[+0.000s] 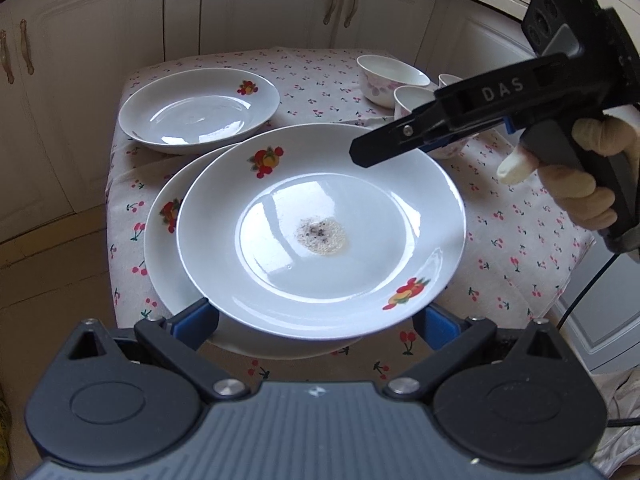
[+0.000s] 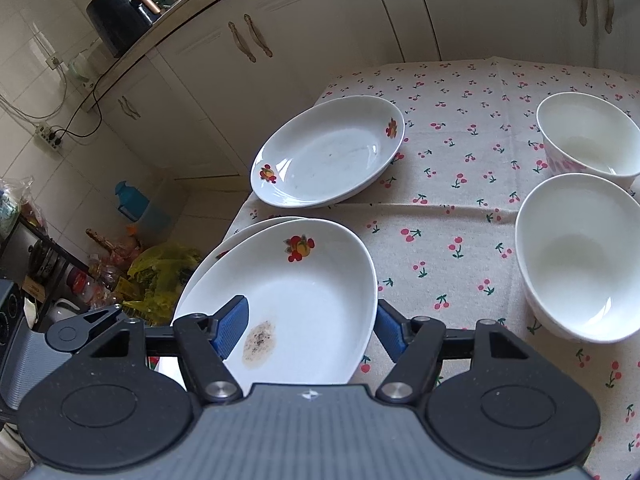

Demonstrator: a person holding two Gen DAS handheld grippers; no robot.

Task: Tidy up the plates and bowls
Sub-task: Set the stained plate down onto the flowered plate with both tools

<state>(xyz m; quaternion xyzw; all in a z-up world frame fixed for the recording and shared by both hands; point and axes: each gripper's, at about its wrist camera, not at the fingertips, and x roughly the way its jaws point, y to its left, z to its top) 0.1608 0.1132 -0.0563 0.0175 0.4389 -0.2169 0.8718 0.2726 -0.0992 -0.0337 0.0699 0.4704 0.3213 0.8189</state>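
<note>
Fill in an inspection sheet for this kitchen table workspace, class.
Surface: cherry-print tablecloth, creased.
Job's things: soiled top plate over lower plate; third plate apart; bowls at right.
Clutter: nothing seen.
Grippers: left gripper jaws wide, tips hidden by top plate; right gripper straddles its rim, grip unclear.
Cables: power strip with black lead on wall.
Surroundings: cabinets, yellow bag on floor.

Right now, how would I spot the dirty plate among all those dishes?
Find the table with the cherry-print cloth. At its near edge two white plates with fruit pictures are stacked, and the dirty plate is the top one, above the plate underneath. Unlike that one and the clean plate behind, it has a brownish speckled stain in its middle.
</note>
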